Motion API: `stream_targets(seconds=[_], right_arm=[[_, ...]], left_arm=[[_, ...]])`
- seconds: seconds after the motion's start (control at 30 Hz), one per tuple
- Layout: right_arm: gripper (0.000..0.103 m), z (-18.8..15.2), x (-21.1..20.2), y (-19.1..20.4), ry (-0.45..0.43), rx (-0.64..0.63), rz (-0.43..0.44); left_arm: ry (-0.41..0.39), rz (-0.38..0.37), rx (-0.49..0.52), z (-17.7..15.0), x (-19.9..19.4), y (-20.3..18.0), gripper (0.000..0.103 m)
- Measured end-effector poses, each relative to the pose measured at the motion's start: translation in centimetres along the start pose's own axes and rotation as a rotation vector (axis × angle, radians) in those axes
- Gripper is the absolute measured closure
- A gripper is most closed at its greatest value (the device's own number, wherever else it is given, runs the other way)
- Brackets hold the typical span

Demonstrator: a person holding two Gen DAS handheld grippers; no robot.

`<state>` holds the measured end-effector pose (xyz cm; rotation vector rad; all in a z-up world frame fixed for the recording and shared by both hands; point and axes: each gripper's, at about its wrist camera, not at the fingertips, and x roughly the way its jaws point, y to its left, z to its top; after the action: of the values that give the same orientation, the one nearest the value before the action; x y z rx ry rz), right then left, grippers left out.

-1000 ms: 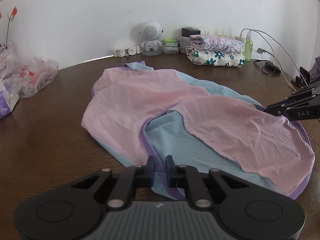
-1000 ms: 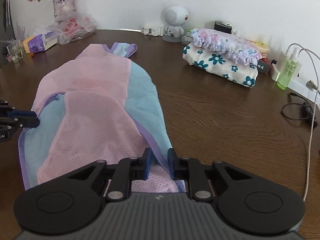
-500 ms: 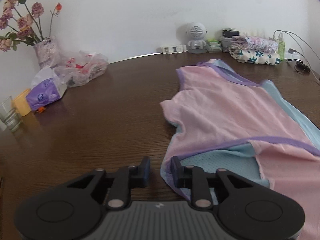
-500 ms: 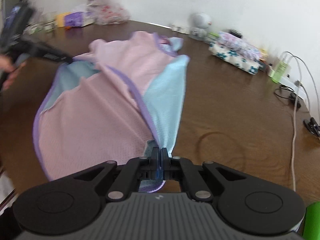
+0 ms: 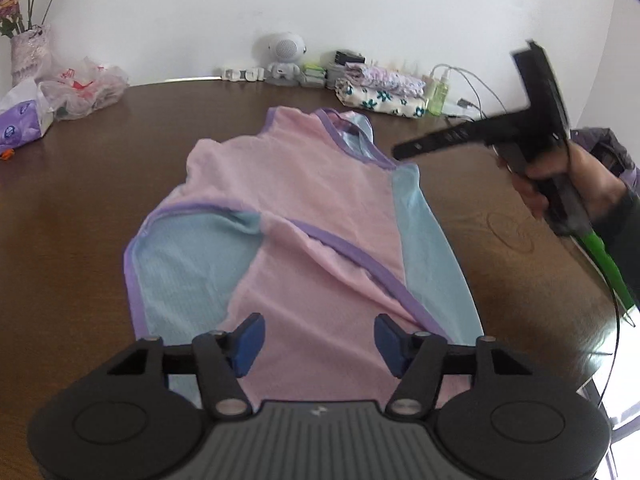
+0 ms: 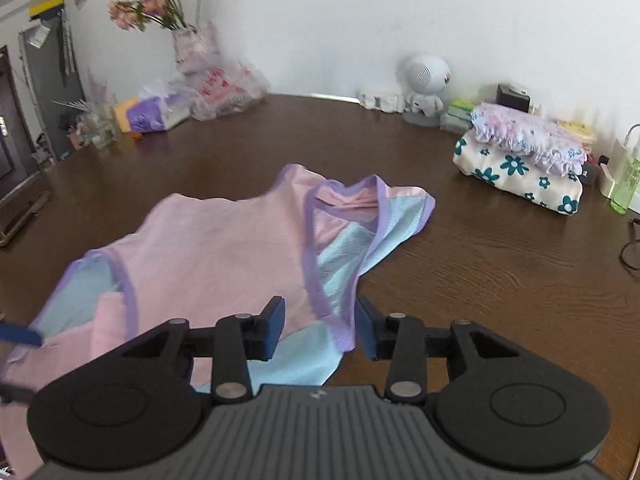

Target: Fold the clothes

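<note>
A pink and light-blue mesh garment with purple trim (image 5: 304, 216) lay flat on the dark brown wooden table (image 5: 88, 200), its neckline toward the wall. The left gripper (image 5: 319, 338) hung above the garment's near hem, its blue-padded jaws apart after just opening, nothing pinched between them. To the right, a hand (image 5: 576, 184) held the black right gripper (image 5: 404, 152) in the air, clear of the cloth. Folded floral fabrics (image 5: 380, 92) sat near the wall.

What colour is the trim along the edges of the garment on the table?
Purple; the garment itself is pink and light blue. The trim shows best in the right wrist view.
</note>
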<state>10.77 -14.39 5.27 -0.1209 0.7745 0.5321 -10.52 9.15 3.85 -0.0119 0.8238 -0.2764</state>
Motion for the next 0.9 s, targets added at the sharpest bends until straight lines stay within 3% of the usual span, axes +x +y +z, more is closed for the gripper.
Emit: stream_targets(seconds=[0.1,0.13,0.2,0.27,0.43,0.57,0.67,0.73,0.77,0.8,0.87,0.9], right_arm=[[0.077,0.1,3.2,-0.1,0.071,0.030,0.065],[0.085,-0.1,3.7,-0.1,0.084,0.042,0.076],[0.096,-0.7,3.6,0.3,0.076,0.028,0.036],[0.100,-1.6,2.7,0.5,0.069,0.017,-0.016],[0.101,-6.2,-2.5,-0.3,0.055,0.086,-0.156],[0.101,-12.3,-8.8,1.1,0.050,0.194,-0.284],[0.101,-15.7,-12.9,3.5,0.066,0.268,-0.241],[0.098,-16.7,-15.5,3.9,0.031,0.321,-0.191],[0.094,-16.8,-16.6,3.7,0.000,0.326,-0.199],[0.089,-16.8,-17.7,3.4,-0.034,0.321,-0.222],[0.065,-16.7,-19.0,2.3,-0.080,0.317,-0.262],[0.065,-16.6,-19.0,1.7,-0.091,0.316,-0.271]], left_arm=[[0.011,0.038,0.041,-0.9,0.4,-0.5,0.054],[0.007,0.046,0.057,-1.1,0.5,-0.5,0.058],[0.008,0.062,0.094,-1.2,0.5,0.0,0.076],[0.016,0.072,0.113,-0.9,0.6,1.1,0.092],[0.001,0.150,0.176,1.9,2.7,5.3,0.097],[-0.021,0.180,0.201,4.8,5.5,6.7,0.097],[-0.013,0.204,0.238,6.8,7.0,6.4,0.094],[-0.030,0.178,0.246,7.9,6.1,5.6,0.092],[-0.059,0.145,0.253,8.2,5.0,4.9,0.085],[-0.085,0.092,0.259,8.2,3.7,4.2,0.070],[-0.115,-0.055,0.247,7.5,1.5,2.9,0.045],[-0.108,-0.132,0.232,6.8,1.0,2.3,0.043]])
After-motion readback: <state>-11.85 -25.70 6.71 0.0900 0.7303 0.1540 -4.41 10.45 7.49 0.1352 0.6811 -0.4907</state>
